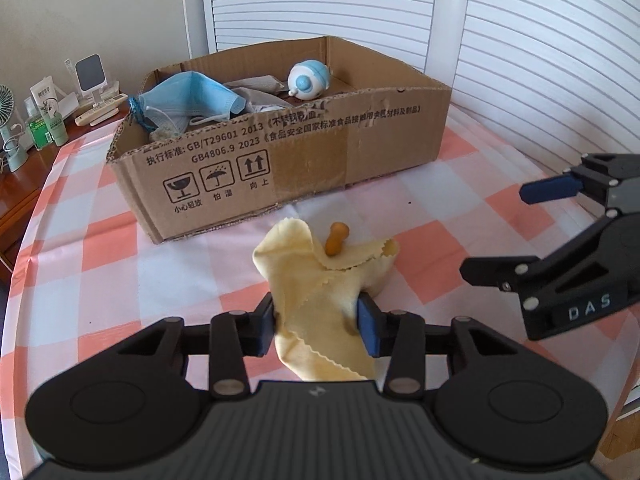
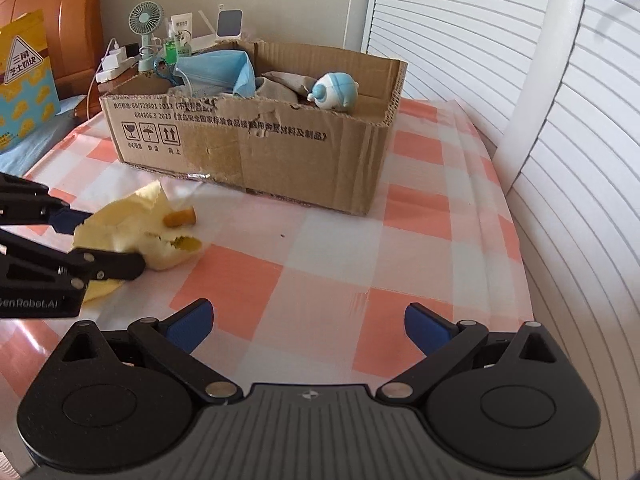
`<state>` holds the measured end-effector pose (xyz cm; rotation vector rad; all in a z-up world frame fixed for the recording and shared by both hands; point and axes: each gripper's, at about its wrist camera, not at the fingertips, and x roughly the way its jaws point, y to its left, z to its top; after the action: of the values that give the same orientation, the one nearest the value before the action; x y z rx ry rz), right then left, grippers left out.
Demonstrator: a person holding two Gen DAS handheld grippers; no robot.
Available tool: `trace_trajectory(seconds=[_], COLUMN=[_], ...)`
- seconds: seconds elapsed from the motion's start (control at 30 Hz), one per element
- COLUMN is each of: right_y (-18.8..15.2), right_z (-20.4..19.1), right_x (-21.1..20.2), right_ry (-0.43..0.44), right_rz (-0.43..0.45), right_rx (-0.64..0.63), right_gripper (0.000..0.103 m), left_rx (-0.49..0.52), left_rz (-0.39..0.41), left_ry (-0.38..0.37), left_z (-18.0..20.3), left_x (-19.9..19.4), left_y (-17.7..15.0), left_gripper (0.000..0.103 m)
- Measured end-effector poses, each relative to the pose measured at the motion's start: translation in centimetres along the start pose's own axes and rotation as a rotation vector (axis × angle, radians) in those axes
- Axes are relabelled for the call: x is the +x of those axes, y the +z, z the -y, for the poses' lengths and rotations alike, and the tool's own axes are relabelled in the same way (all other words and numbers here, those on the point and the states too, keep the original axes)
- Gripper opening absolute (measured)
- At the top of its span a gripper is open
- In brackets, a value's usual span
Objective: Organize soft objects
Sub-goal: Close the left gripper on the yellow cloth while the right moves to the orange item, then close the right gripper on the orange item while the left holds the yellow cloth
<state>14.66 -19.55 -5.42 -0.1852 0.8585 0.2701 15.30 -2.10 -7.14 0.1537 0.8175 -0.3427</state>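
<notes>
My left gripper (image 1: 316, 326) is shut on a pale yellow cloth (image 1: 316, 280) with pinked edges, both blue pads pressing into its bunched folds just above the checked tablecloth. A small orange piece (image 1: 335, 240) pokes out of the cloth's far folds. Behind it stands an open cardboard box (image 1: 320, 152) holding a blue face mask (image 1: 192, 96), grey fabric and a blue-and-white round toy (image 1: 308, 80). My right gripper (image 2: 308, 316) is open and holds nothing, to the right of the cloth (image 2: 132, 220). The right wrist view shows the left gripper (image 2: 108, 240) at the left edge, and the box (image 2: 280, 152) further back.
A pink-and-white checked tablecloth (image 2: 320, 264) covers the table. White louvred doors (image 1: 540, 60) stand behind and to the right. A wooden stand at the left carries a small fan (image 2: 146, 20), bottles and chargers. A yellow printed bag (image 2: 24, 80) leans at the far left.
</notes>
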Motion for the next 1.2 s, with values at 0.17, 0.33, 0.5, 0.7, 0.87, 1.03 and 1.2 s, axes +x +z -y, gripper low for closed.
trace_trajectory(seconds=[0.17, 0.33, 0.5, 0.7, 0.87, 1.03, 1.2], right_y=[1.9, 3.6, 4.6, 4.9, 5.2, 5.1, 4.9], right_z=[-1.1, -2.8, -4.5, -5.4, -5.7, -5.9, -5.8], right_x=[0.3, 1.1, 2.1, 3.5, 3.9, 4.3, 4.1], right_ry=[0.072, 0.137, 0.185, 0.226, 0.272, 0.291, 0.291], right_rz=[0.053, 0.067, 0.068, 0.047, 0.045, 0.037, 0.043], right_rx=[-0.053, -0.145, -0.227, -0.267, -0.261, -0.256, -0.249], right_gripper=[0.09, 0.077, 0.065, 0.053, 0.048, 0.033, 0.027], left_rx=[0.007, -0.018, -0.039, -0.059, -0.063, -0.064, -0.064], left_rz=[0.01, -0.004, -0.01, -0.012, -0.011, -0.008, -0.007], left_ry=[0.041, 0.044, 0.04, 0.04, 0.04, 0.043, 0.043], left_z=[-0.3, -1.0, -1.3, -1.3, -1.3, -1.3, -1.2], left_x=[-0.6, -0.3, -0.2, -0.1, 0.0, 0.0, 0.1], left_y=[-0.8, -1.1, -1.2, -1.3, -1.3, -1.3, -1.3], left_gripper=[0.085, 0.087, 0.09, 0.091, 0.091, 0.091, 0.091])
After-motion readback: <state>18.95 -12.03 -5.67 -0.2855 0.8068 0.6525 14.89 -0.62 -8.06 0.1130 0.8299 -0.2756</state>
